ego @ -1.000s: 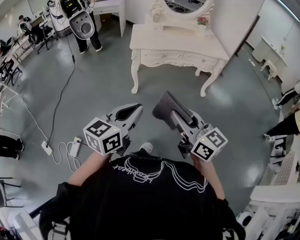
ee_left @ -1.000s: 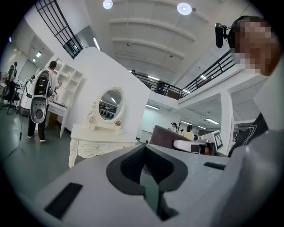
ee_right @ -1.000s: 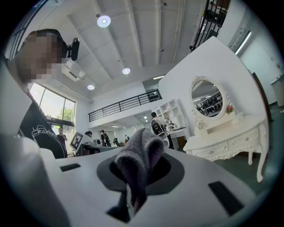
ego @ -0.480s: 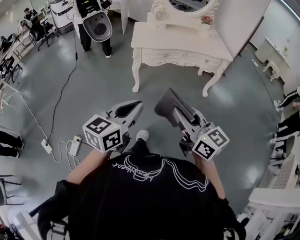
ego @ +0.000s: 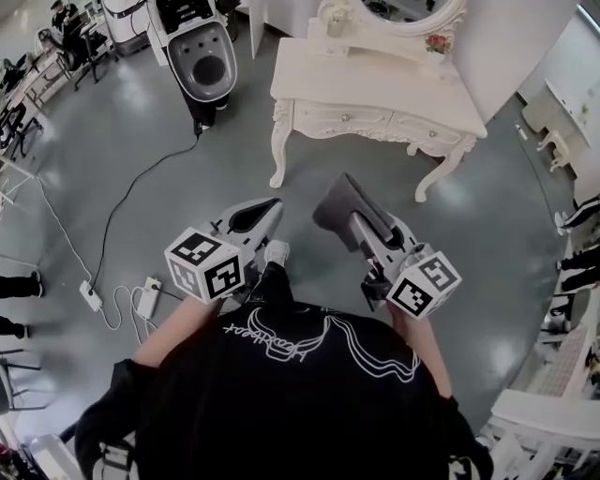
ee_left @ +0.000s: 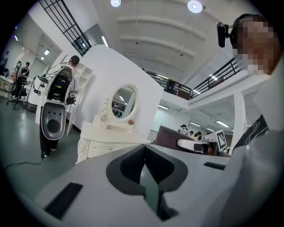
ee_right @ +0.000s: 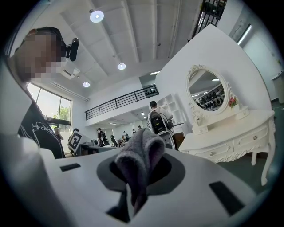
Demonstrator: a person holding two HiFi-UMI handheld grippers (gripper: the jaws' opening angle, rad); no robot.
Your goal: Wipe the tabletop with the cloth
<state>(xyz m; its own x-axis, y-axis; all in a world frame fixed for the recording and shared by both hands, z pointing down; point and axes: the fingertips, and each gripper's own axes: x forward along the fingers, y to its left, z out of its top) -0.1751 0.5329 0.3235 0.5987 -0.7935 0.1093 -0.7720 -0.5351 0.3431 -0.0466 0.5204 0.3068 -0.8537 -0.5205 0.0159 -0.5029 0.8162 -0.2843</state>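
Take the white carved wooden dressing table (ego: 375, 86) as the mark. The oval framed mirror (ego: 403, 9) stands on its back edge, and the small pink flower pot (ego: 436, 43) is on top at the right rear. To the table's left stands the grey-and-white wheeled machine (ego: 202, 61), with the black floor cable (ego: 131, 202) trailing forward. In front of the table, the grey folded cloth (ego: 336, 208) sits in the right gripper (ego: 356, 221). The left gripper (ego: 267, 208) is just left of it, jaws together.
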